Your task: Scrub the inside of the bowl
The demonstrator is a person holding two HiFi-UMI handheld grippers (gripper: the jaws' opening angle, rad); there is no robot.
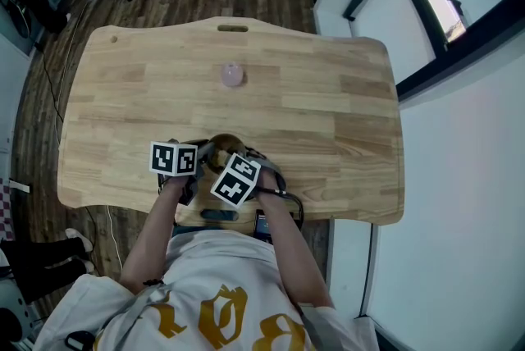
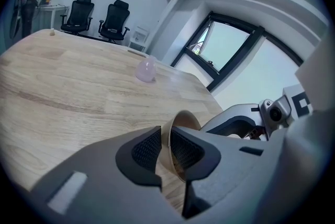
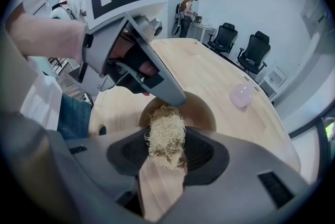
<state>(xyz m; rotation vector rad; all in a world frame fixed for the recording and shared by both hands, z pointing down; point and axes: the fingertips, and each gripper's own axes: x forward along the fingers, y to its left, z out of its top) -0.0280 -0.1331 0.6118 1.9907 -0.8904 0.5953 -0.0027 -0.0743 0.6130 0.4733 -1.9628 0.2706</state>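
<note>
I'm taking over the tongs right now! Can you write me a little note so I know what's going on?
Left tongs: shut on the rim of the wooden bowl, holding it near the front edge of the table.
Right tongs: shut on a straw-coloured scrubber, tip at the bowl's opening.
Done: both things gripped; how clean the bowl is can't be told.
To do: scrub round the inside.
</note>
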